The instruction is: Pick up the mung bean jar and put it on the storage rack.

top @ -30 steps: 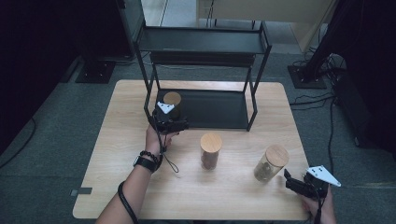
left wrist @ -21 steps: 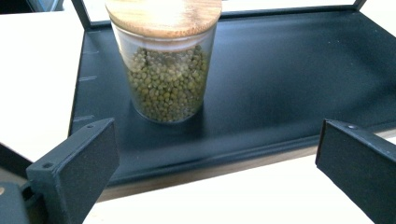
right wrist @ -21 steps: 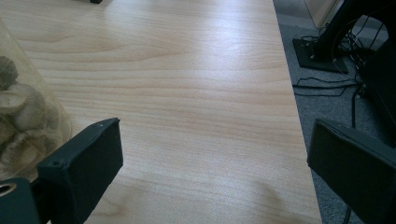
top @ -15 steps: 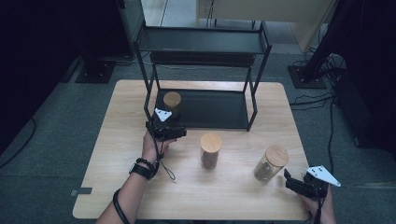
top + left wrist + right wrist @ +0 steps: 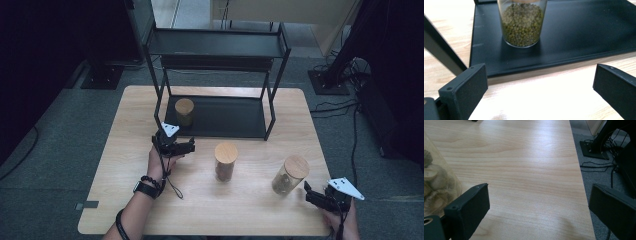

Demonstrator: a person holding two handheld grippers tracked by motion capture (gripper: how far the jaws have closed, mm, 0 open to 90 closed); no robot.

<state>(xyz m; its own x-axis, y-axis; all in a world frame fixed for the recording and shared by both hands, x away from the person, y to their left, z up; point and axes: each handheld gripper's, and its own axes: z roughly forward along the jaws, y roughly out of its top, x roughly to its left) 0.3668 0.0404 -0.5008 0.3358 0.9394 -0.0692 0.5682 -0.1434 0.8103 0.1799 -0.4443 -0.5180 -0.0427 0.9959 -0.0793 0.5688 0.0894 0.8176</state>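
Right now the left gripper [image 5: 176,145] sits just in front of the rack [image 5: 215,120], its jaws spread wide with nothing between them, as the left gripper view makes plain. The bean jar [image 5: 184,111] stands upright on the rack's bottom shelf, near its left end, apart from the gripper. The middle jar [image 5: 225,161] stands on the table [image 5: 115,150] just right of that gripper, and the right jar [image 5: 290,174] is further along, close to the right gripper [image 5: 320,197]. That one rests near the table's right front corner with its jaws also released and empty; in the right gripper view, the right jar's wall [image 5: 439,185] shows just beside its left jaw.

The job looks to be moving the jars onto the shelf, with one placed and two to go. The risks, as I judge them: the left gripper is close to the rack's front left leg [image 5: 159,107], so a careless swing toward the middle jar could clip it or knock the rack. The jars are tall and narrow with wooden lids, so a grip set too high could tip one or take hold of a lid that may only sit loose. Sliding a second jar in could also bump the bean jar if it goes in too far left
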